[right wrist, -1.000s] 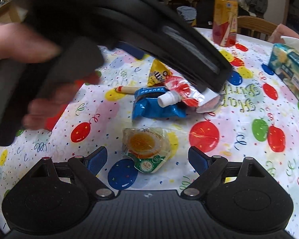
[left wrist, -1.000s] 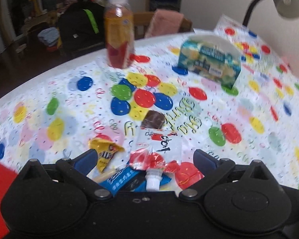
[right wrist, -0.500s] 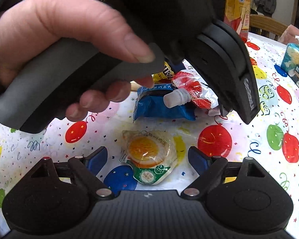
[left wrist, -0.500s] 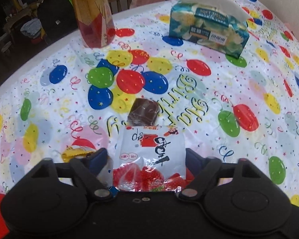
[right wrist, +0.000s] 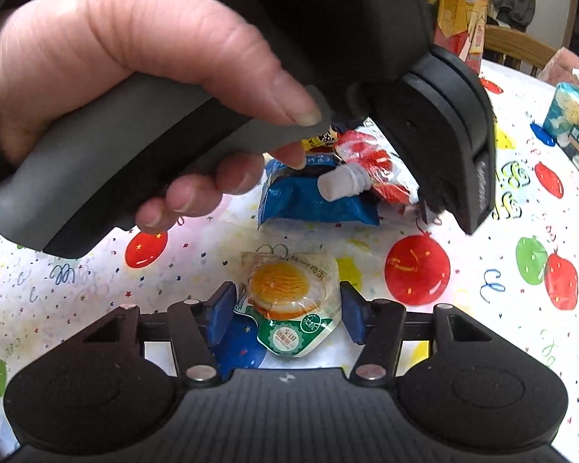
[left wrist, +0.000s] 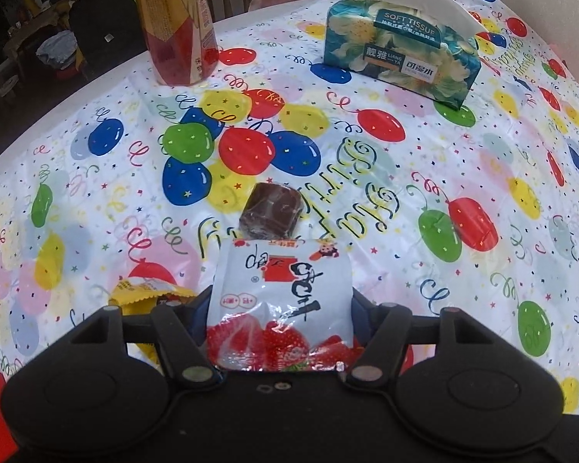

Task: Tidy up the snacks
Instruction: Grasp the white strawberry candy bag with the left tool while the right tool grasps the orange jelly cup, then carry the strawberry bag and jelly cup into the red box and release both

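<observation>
Jaws astride strawberry pouch (left wrist: 280,301).

The desk (left wrist: 463,146) wears a white cover printed with red, blue, green and yellow balloons; the spouted pouch (left wrist: 281,301) is white with red strawberries; a brown square sweet (left wrist: 271,212); a yellow packet (left wrist: 146,293); a blue wrapper (right wrist: 312,200); an orange-yolked egg snack (right wrist: 289,297) edged green — perhaps clear-wrapped; a teal floral tissue pack (left wrist: 401,58).
</observation>
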`<state>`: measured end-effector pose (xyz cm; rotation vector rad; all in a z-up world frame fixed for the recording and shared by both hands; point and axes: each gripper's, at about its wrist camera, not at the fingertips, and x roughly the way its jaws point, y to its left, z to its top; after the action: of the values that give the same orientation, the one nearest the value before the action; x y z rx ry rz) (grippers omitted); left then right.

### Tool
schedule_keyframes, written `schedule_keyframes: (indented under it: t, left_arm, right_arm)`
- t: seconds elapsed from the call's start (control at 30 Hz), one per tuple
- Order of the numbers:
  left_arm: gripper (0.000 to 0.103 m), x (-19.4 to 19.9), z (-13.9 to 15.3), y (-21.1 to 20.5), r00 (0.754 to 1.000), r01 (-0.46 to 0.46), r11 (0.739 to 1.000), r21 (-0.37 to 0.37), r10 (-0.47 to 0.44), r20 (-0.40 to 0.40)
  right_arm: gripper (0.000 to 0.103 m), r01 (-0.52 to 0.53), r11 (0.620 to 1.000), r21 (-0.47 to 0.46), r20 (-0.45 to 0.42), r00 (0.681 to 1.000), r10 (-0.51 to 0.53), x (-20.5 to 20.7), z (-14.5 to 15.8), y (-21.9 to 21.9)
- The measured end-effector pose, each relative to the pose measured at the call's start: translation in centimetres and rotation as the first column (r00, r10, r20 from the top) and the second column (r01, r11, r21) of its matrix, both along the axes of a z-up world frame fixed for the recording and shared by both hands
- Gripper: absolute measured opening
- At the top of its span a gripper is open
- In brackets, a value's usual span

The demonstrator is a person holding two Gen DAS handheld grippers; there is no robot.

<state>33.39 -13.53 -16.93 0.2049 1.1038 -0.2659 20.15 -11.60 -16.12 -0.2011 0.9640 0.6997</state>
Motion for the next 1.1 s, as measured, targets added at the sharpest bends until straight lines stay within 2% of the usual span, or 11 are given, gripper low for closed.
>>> schedule_keyframes:
  t: [0.33, 0.47, 0.8, 1.1]
  left_arm:
    - [0.066, -2.1, 2.7, 1.5, 0.998, -0.045, 0.996, -0.071, 0.047, 0.036]
    - [0.066, -3.6, 4.3, 2.5, 0.996, -0.061, 0.993, -0.096, 0.066, 0.053]
    - [0.066, -8.2, 8.1, 6.2, 0.984, -0.123, 0.979, -0.164, 0.142, 0.108]
    - [0.066, -13.1, 11.1, 11.8, 0.96, -0.209, 0.953, -0.219, 0.243, 0.143]
  right_arm:
    - [0.056, 0.076, 0.997, 0.012, -0.016, 0.997, -0.076, -0.8, 2.5, -3.8]
    - [0.056, 0.09, 0.996, -0.003, 0.015, 0.996, -0.09, -1.8, 4.1, -4.5]
    - [0.056, 0.104, 0.995, 0.007, 0.069, 0.992, -0.104, -3.7, 8.1, -4.6]
    - [0.056, 0.08, 0.996, 0.049, 0.076, 0.994, -0.084, -4.8, 11.2, -2.0]
